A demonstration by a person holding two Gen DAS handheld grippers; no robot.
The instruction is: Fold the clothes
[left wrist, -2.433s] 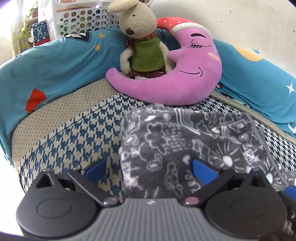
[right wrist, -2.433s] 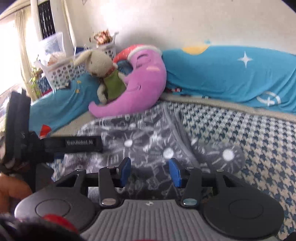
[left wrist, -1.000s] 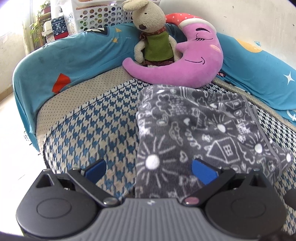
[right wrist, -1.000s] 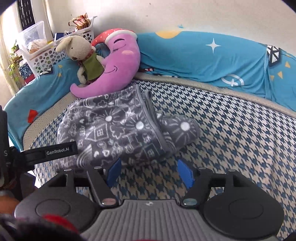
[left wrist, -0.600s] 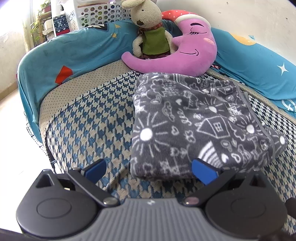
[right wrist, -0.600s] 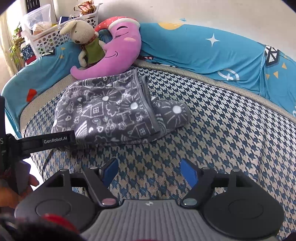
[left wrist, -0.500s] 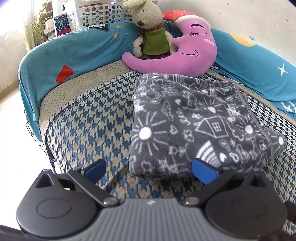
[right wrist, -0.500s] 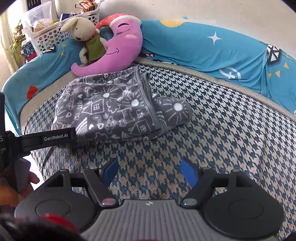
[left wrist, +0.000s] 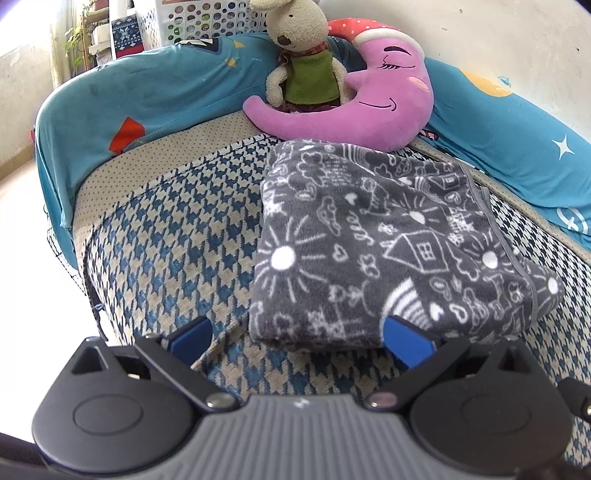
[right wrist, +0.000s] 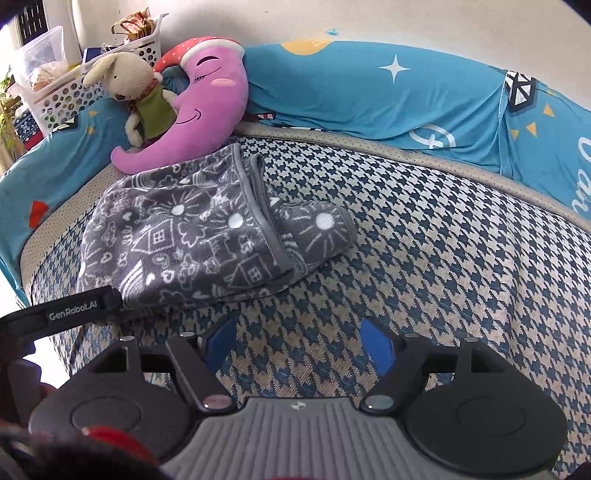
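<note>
**Folded grey garment on the sofa seat, both grippers empty**

At the far left of the right wrist view, a clear plastic bin (right wrist: 40, 55) is seen beside a white perforated basket (right wrist: 88, 85); pale bundled items are visible in the bin, and crumpled gold and red wrapping shows above the basket's rim, though neither content can be identified. The same basket (left wrist: 192, 20) is seen in the left wrist view behind the blue-covered sofa back (left wrist: 147, 88), with coloured items glimpsed through its holes.

A plush rabbit (left wrist: 299, 55) in a green vest is propped against a purple moon cushion (left wrist: 362, 110), both resting at the back of the houndstooth seat (left wrist: 177, 240).

The grey fleece garment (left wrist: 388, 243), printed with white suns and houses, is laid folded on the seat, its far edge just beside the moon cushion. A smaller folded part is seen protruding from its right side under a grey trimmed edge.

The left gripper (left wrist: 299, 336) is held at the garment's near edge with its jaws wide apart and nothing between them. The right gripper (right wrist: 297, 343) is held over bare seat, near the garment, jaws likewise spread and empty.
</note>
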